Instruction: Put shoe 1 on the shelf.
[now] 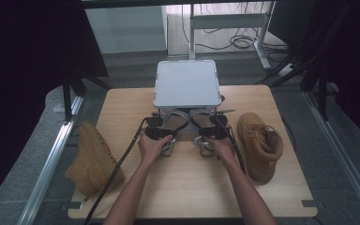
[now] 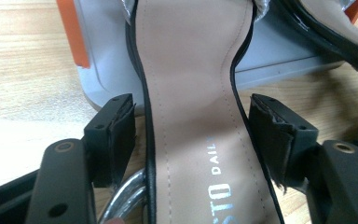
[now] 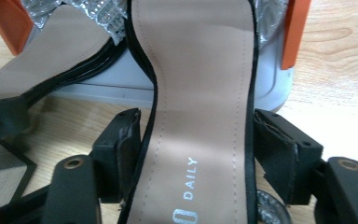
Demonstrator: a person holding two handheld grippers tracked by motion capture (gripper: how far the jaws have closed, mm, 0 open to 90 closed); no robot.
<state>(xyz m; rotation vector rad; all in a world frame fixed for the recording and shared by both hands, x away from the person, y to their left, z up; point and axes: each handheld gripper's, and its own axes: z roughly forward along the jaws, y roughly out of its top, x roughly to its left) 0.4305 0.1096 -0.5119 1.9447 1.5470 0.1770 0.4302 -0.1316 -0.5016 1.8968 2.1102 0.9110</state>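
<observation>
Both sandals lie mid-table with their toes against the grey box (image 1: pixel 186 83), so the placing looks nearly done — what is left is to let go and draw back. The left gripper (image 2: pixel 193 135) stands spread around the left sandal (image 2: pixel 191 93), pads apart from its edges; the right gripper (image 3: pixel 196 140) closely flanks the right sandal (image 3: pixel 200 93), seemingly without pinching. Two tan boots — one (image 1: pixel 90 157) at the table's left edge, one (image 1: pixel 260 145) to the right — stay clear of the hands.
</observation>
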